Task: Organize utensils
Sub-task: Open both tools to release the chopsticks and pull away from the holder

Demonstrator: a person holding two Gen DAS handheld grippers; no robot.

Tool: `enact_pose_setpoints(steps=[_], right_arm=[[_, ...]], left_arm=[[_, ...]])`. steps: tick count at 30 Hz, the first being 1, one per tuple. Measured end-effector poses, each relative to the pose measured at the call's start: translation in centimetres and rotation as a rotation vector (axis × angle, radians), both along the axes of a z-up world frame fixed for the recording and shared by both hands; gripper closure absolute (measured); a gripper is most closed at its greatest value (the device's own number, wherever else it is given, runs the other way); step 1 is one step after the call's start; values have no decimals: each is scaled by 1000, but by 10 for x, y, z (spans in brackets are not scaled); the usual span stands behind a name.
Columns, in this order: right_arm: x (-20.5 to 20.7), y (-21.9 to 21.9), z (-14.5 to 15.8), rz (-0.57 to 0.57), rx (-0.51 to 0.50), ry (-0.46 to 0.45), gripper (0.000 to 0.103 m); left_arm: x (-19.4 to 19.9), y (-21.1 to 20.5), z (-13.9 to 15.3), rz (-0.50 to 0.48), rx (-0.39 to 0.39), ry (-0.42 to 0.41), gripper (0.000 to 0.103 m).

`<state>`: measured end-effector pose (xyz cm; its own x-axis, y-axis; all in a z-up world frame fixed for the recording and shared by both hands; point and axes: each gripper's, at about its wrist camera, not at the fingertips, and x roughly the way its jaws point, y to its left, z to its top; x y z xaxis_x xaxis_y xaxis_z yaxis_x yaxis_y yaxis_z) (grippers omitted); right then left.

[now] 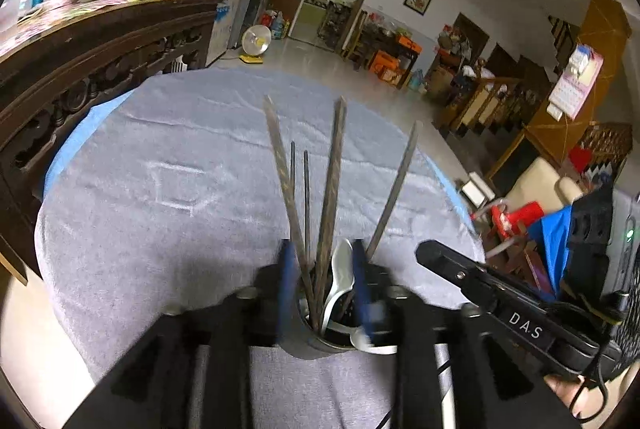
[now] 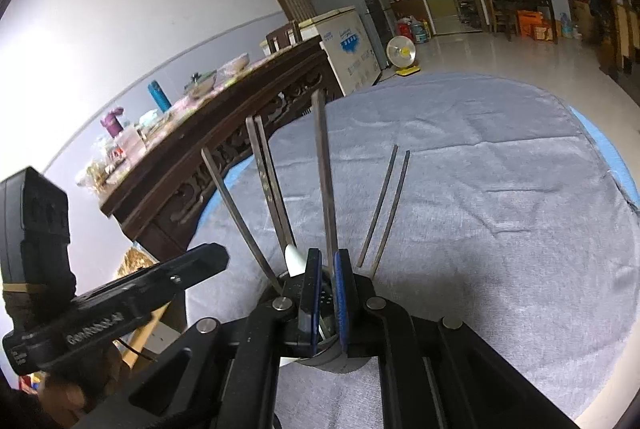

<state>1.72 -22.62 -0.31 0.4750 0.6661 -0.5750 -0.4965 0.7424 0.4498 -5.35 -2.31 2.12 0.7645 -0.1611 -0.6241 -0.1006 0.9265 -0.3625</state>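
A dark round utensil holder (image 1: pixel 320 343) stands on the grey cloth, with several patterned chopsticks (image 1: pixel 332 181) and white spoons (image 1: pixel 340 277) standing in it. My left gripper (image 1: pixel 322 269) straddles the holder, its blue pads at the holder's two sides. My right gripper (image 2: pixel 328 285) is above the same holder (image 2: pixel 332 357), nearly shut, with one chopstick (image 2: pixel 325 173) rising between its blue pads. A thin dark pair of chopsticks (image 2: pixel 386 205) lies on the cloth beyond; it also shows in the left wrist view (image 1: pixel 300 189).
The grey cloth (image 1: pixel 160 197) covers a round table with a blue rim (image 2: pixel 612 153). A dark carved sideboard (image 1: pixel 92 69) with bowls and bottles stands on the left. The other gripper's body (image 1: pixel 500 301) reaches in from the right.
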Motion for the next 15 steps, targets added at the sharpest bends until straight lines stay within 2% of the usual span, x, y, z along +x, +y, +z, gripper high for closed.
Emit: enact_pose_setpoints(steps=[2, 5, 6, 8, 10, 15], right_arm=[[1, -8, 4, -19, 26, 0, 94], [4, -19, 6, -46, 56, 11, 94], [5, -23, 6, -60, 60, 16, 91], [9, -32, 1, -91, 59, 35, 76], [13, -41, -7, -121, 64, 67, 53], [23, -56, -32, -167, 63, 144, 51]], left_arm=[[-5, 7, 7, 25, -3, -25, 55], [-10, 23, 15, 65, -18, -43, 51], [-11, 28, 16, 81, -22, -45, 51], [-14, 43, 18, 129, -35, -48, 48], [-15, 57, 16, 169, -39, -39, 45], [-11, 88, 2, 256, -49, 20, 45]])
